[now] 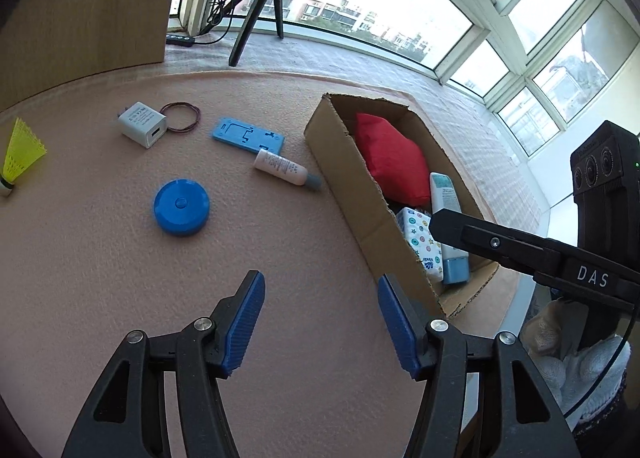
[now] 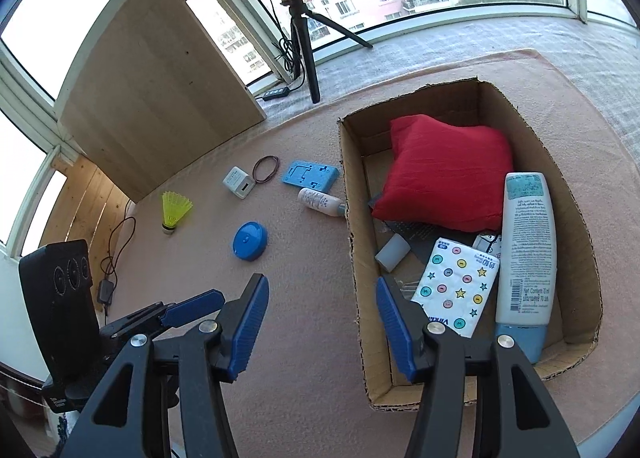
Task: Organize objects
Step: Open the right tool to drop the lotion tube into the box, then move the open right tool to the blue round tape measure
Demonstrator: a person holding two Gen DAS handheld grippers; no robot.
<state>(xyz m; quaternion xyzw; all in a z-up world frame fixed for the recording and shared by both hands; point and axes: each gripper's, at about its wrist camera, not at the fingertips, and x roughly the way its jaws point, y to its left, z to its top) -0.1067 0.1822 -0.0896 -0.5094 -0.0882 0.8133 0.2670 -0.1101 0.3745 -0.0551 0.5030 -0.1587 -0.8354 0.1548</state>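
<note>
Your left gripper is spread wide, empty, hovering over the pink mat; its right pad sits just beside the near corner of the cardboard box, whether touching I cannot tell. Your right gripper is also spread wide and empty, straddling the box's near left wall, one pad over the mat, the other over the inside. Gloved hand shows at the right edge of the left view. In the box, nearest you: patterned tissue pack and white lotion bottle with blue cap, side by side, bottle along the right wall. Small white block just past the tissue pack. Red cushion fills the far half. Outside the box, on the mat ahead of your left gripper: blue round tape measure, nearest loose item. Beyond it, small white tube lying close to the box's left wall, its far end touching the blue flat plate. Farther left, white charger with a rubber band touching it. Yellow shuttlecock well apart at the far left. At the back, black tripod and wooden board by the window.
</note>
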